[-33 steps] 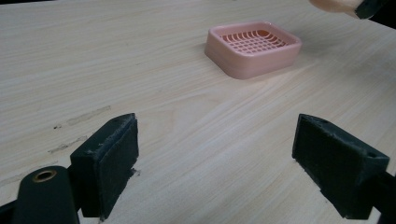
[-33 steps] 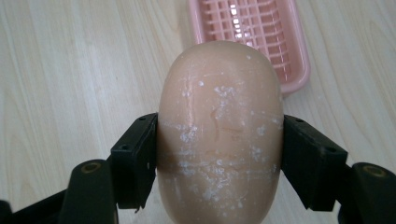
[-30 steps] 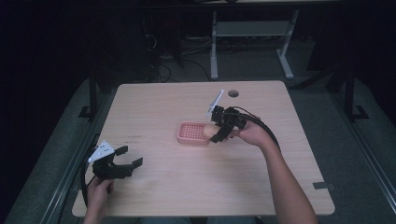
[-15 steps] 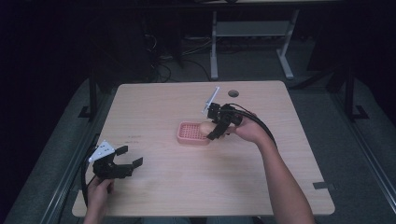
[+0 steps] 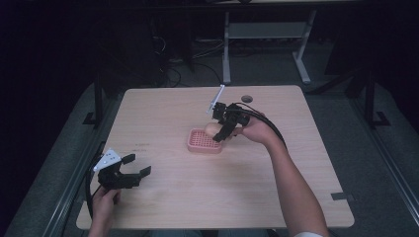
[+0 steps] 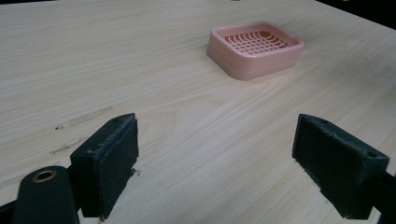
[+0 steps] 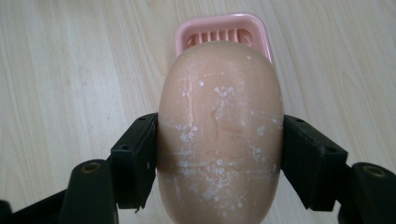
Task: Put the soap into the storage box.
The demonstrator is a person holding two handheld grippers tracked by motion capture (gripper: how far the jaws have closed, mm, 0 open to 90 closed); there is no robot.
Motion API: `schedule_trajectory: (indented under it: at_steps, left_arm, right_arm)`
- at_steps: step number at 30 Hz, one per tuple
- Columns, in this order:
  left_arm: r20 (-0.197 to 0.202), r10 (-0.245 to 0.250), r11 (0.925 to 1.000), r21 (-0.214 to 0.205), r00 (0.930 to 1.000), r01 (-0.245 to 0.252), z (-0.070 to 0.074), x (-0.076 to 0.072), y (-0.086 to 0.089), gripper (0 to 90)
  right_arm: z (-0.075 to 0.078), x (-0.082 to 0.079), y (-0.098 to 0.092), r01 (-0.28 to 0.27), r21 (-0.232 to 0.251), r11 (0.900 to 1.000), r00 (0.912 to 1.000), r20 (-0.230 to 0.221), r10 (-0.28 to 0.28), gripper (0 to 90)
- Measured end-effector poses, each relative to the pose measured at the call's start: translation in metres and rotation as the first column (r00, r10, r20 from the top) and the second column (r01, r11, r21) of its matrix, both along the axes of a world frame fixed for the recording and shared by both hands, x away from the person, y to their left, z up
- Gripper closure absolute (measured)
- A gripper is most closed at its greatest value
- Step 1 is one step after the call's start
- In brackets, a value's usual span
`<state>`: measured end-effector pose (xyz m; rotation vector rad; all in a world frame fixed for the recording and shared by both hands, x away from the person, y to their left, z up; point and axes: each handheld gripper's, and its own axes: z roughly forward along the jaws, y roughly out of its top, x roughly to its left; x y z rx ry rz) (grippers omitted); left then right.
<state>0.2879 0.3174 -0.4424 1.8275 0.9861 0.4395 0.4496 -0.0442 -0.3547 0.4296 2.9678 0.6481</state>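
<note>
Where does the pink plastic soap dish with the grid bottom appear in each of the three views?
High view: the pink plastic soap dish lies near the table's middle, beside the right tool.
Left gripper view: upper right of centre, empty, far beyond the open jaws.
Right gripper view: top centre, half hidden behind the beige oval soap bar that the jaws clamp.
Shared landmark: the light wooden table.
</note>
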Motion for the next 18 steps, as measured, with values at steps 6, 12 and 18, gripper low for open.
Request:
schedule_trajectory:
  at_steps: [6,12,18]
  left_arm:
    - [0.000,-0.003,1.0000,0.004,1.0000,0.003,0.000,0.001,0.000,14.2]
    - [0.004,-0.006,1.0000,0.002,1.0000,0.006,0.001,0.000,0.000,14.3]
    - [0.004,-0.004,1.0000,0.003,1.0000,0.004,0.001,0.000,0.001,14.3]
  right_arm:
    - [-0.003,0.010,0.016,-0.012,-0.026,0.9996,0.9999,-0.006,0.012,31.9]
    - [-0.001,0.016,0.026,-0.013,-0.032,0.9994,0.9999,-0.009,0.013,31.9]
    - [-0.008,0.025,0.038,-0.013,-0.036,0.9993,0.9998,-0.018,0.012,31.9]
